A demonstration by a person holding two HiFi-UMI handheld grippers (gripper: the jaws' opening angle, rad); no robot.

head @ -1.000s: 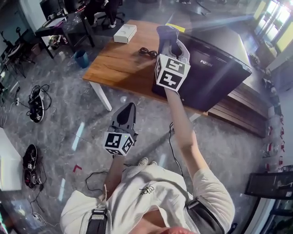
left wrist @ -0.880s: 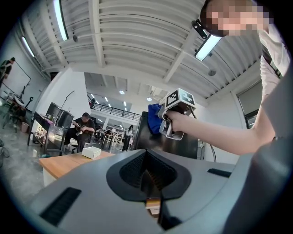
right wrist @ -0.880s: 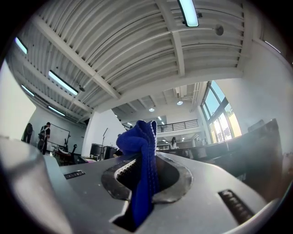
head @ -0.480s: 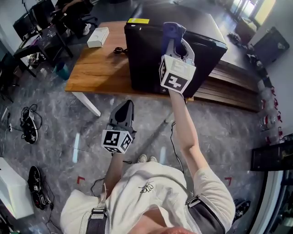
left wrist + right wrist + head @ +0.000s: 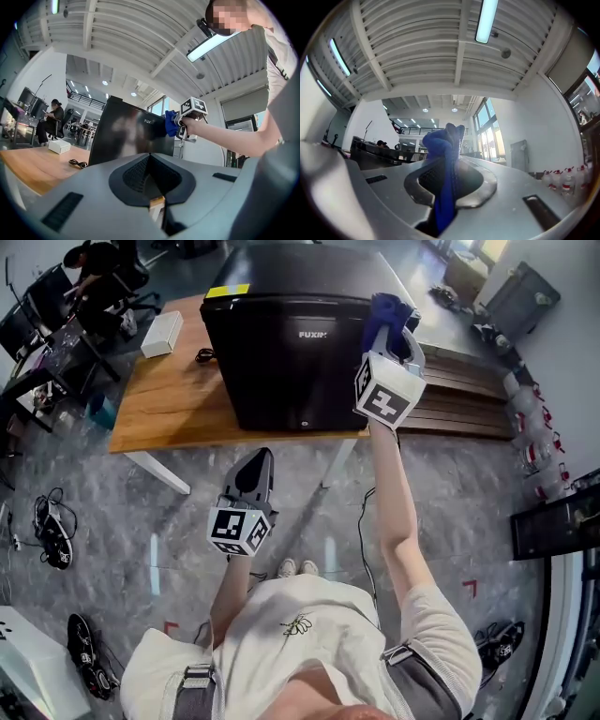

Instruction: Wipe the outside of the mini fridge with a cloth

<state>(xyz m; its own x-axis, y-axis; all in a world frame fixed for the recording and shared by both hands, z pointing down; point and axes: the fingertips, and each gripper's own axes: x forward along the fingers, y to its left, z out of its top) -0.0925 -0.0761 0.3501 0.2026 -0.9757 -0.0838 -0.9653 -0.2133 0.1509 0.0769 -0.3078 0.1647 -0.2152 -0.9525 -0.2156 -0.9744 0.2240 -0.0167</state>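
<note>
L gripper (image 5: 262,463) hangs low, centre of the head view, close to the person's chest and well apart from the fridge. Its own view shows the jaws together w/ nothing between them. It's idle.

R gripper (image 5: 390,326) is out at arm's length, upper right of the frame, jaws clamped on a blue cloth (image 5: 383,311). The cloth pokes past the jaw tips as a bunched wad, and the rest trails down between the jaws. The wad sits at the top right front corner of the black mini fridge (image 5: 281,362). In the L gripper view it looks to touch that corner, but can't tell how hard it presses.

The fridge stands on a wooden worktop (image 5: 155,409), upper middle of the frame, door toward the person, w/ a yellow label (image 5: 228,291) at its top left edge. Further off, upper left, lie a dark cable (image 5: 202,355) and a white box (image 5: 161,332), both away from the corner being wiped.

To do this step well, prob.:
- Lead w/ the wad, not the hard jaw tips, since the glossy door would likely scuff.
- Tilt the gripper so more cloth lies flat on the panel.
- Run slow, overlapping strokes from the corner down the side, then across door and top.
- Keep pressure light; if the fridge slides, brace it w/ the L gripper.
</note>
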